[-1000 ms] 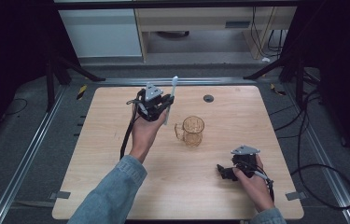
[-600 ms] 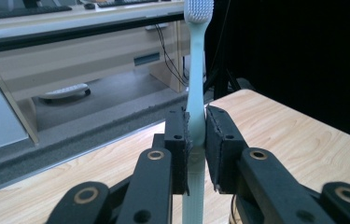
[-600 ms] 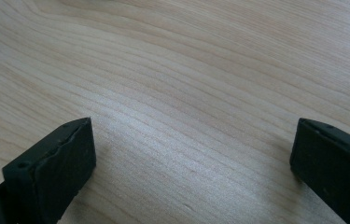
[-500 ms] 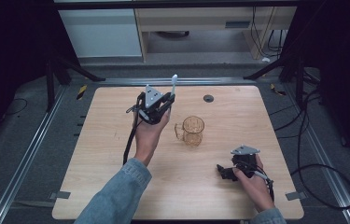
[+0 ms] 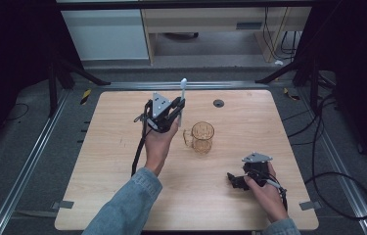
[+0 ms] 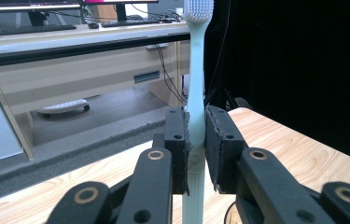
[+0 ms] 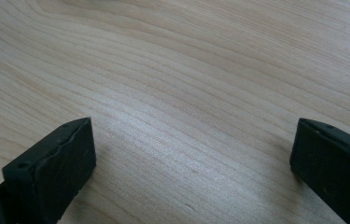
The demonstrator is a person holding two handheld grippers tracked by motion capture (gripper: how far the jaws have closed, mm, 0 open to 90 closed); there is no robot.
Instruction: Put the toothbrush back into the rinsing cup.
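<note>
Left claw (image 5: 173, 110) raised above the surface (image 5: 112, 196), at about 10 o'clock from the surface's centre. Jaws clamped on a pale toothbrush (image 5: 182, 98), gripping it partway along the handle. Brush stands roughly upright, head topmost, bristle end well above the jaws. In the left gripper view both pads press flat on either side of the handle of the toothbrush (image 6: 195, 93), and the ribbed lower end hangs below them (grip looks square, no visible tilt between pads).

Amber glass mug (image 5: 202, 137) stands upright on the surface, just beside the left hand, at about 4 o'clock from the claw; handle faces the hand. Toothbrush and mug apart, not touching.

Right claw (image 5: 235, 180) low on the surface at about 4 o'clock from centre, well apart from the mug. Right gripper view: jaws spread wide, bare wood grain between them, nothing held.

Small dark round disc (image 5: 218, 103) near the far edge, about 12 o'clock.
</note>
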